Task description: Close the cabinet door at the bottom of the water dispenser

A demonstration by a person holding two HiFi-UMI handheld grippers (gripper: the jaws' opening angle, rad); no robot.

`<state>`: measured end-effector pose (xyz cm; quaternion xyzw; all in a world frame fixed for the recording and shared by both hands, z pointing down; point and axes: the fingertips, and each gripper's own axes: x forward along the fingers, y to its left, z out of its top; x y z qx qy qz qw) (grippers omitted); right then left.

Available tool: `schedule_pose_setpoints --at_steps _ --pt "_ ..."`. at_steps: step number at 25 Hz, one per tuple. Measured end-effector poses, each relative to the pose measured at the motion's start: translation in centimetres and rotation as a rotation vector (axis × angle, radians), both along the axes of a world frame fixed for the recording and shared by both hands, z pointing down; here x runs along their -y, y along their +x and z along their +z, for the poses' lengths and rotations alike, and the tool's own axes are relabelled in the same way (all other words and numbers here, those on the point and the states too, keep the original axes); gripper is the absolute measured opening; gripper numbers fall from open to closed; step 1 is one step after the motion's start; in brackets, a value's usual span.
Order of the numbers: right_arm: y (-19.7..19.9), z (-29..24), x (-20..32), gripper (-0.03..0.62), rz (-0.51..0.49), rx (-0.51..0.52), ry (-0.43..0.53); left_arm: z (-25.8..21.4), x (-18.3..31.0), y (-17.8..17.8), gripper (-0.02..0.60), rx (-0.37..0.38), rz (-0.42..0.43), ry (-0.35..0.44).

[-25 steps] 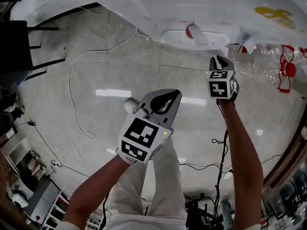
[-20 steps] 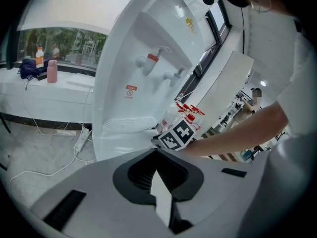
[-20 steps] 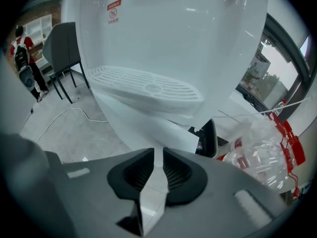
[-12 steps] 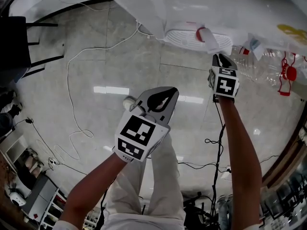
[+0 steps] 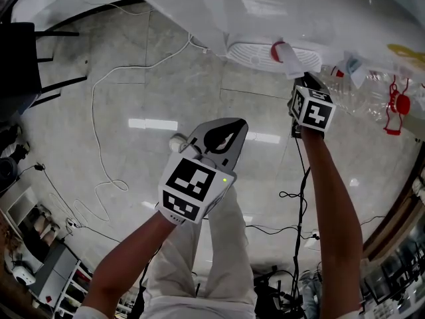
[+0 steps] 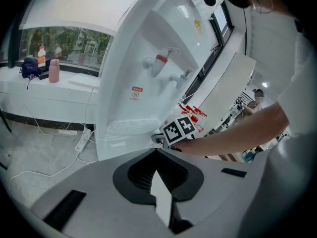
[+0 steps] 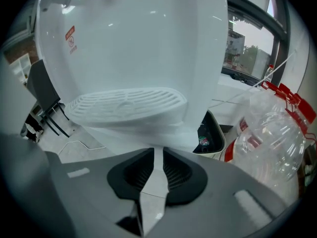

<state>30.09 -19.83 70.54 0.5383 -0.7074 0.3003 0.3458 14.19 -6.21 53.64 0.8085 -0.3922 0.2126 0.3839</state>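
Observation:
The white water dispenser stands at the top of the head view, its drip tray facing me. My right gripper reaches down just under that tray. In the right gripper view its jaws stand a narrow slit apart, and a thin white edge of the cabinet door fills the slit. From the left gripper view the right gripper rests against the dispenser's lower front. My left gripper hangs shut and empty over the floor, its pads meeting.
Clear plastic water bottles with red caps lie right of the dispenser. A small bin sits beside its base. A white cable trails across the tiled floor, and a dark chair stands far left.
The right gripper has rolled about its own axis, tilting its marker cube, and sits slightly closer under the drip tray. The left gripper has stayed in place.

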Motion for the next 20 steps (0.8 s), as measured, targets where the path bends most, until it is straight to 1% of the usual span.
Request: schedule_pose_setpoints --at_steps 3,5,13,20 --pt "0.0 -0.2 0.6 0.066 0.029 0.042 0.011 -0.1 0.1 0.1 0.005 -0.001 -0.001 0.0" --pt "0.0 -0.3 1.0 0.067 0.036 0.052 0.018 -0.1 0.2 0.1 0.005 -0.002 0.001 -0.001" --pt "-0.7 -0.5 1.8 0.077 0.031 0.052 0.028 -0.3 0.3 -0.2 0.005 0.001 0.005 0.004" --pt "0.0 -1.1 0.2 0.077 0.034 0.034 0.008 -1.4 0.1 -0.2 0.005 -0.001 0.016 0.014"
